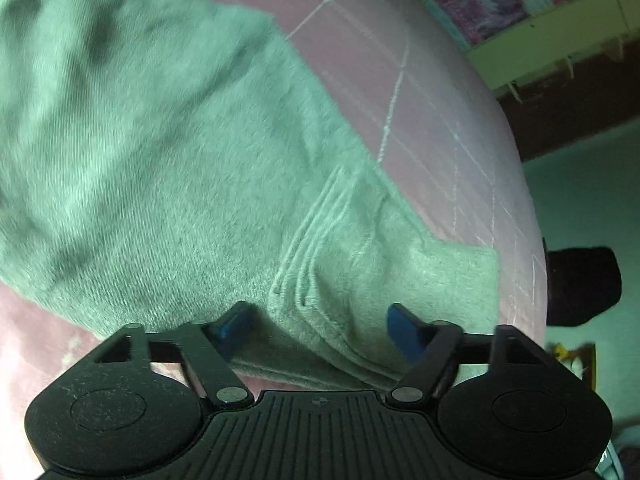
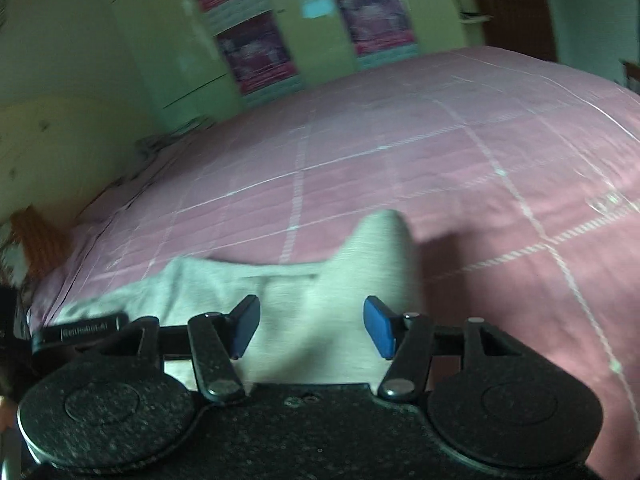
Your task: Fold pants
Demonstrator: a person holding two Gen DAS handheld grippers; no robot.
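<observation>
Pants (image 1: pixel 168 152) lay spread over the pink bedspread (image 1: pixel 420 92), grey-green and soft, filling most of the left wrist view from its far left across to the stitched seam near the middle. The near edge was doubled into a thick fold, and this fold sat just ahead of the left gripper (image 1: pixel 318 330), whose blue pads (image 1: pixel 404 330) stood apart with the cloth between them but not pinched; no pad pressed on the fabric. To the right of the pants the bedspread, crossed by pale lines, curved away to its edge, and past that a dark rounded thing (image 1: pixel 580 284) showed against the floor, too dim to name. In the right wrist view, a bit blurred, an orange cloth (image 2: pixel 38 236) lay at the far left edge of the bed. The pants (image 2: pixel 320 320) ran from lower left towards the middle, flat on the bedspread (image 2: pixel 500 184), with one corner standing up in a peak near the centre. The right gripper (image 2: pixel 310 328) hung over that part, its jaws parted and nothing clamped, the cloth lying loose below and between the pads. Behind the bed, posters (image 2: pixel 372 16) hung on a yellow-green wall (image 2: pixel 80 40).
</observation>
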